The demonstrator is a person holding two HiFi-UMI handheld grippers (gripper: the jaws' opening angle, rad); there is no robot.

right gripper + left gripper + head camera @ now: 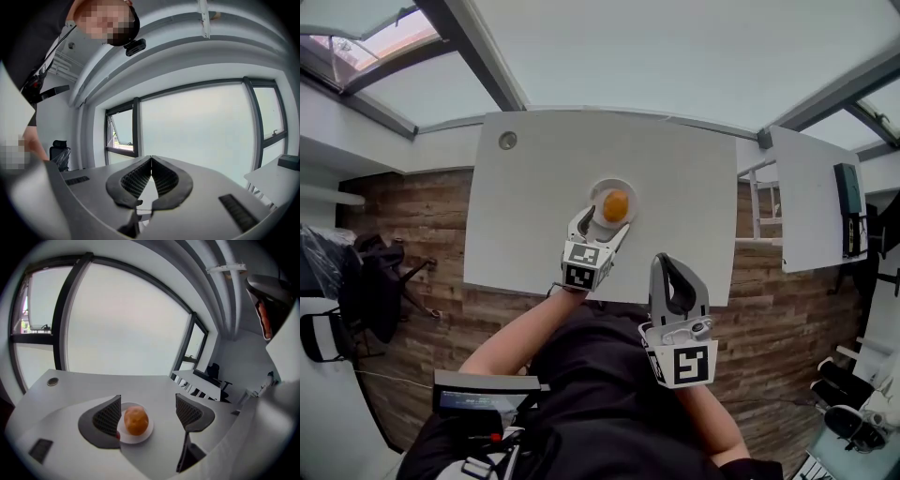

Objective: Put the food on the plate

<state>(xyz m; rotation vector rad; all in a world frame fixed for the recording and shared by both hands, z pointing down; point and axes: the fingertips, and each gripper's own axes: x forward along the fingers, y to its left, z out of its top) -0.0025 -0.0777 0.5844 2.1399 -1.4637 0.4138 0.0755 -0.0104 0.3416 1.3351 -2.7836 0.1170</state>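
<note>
An orange-brown bun (616, 204) lies on a small white plate (599, 188) in the middle of the white table (534, 206). My left gripper (602, 226) is open just short of the plate on its near side. In the left gripper view the bun (136, 421) rests on the plate (147, 434) close to the left finger (108, 416), and neither finger clasps it. My right gripper (665, 262) is shut on nothing, raised over the table's near edge. Its closed jaws (151, 174) point at the windows in the right gripper view.
A round grommet (507, 141) sits at the table's far left corner. A second white table (811, 206) with a dark device (847, 187) stands to the right. A black chair (380, 272) is on the wooden floor at left.
</note>
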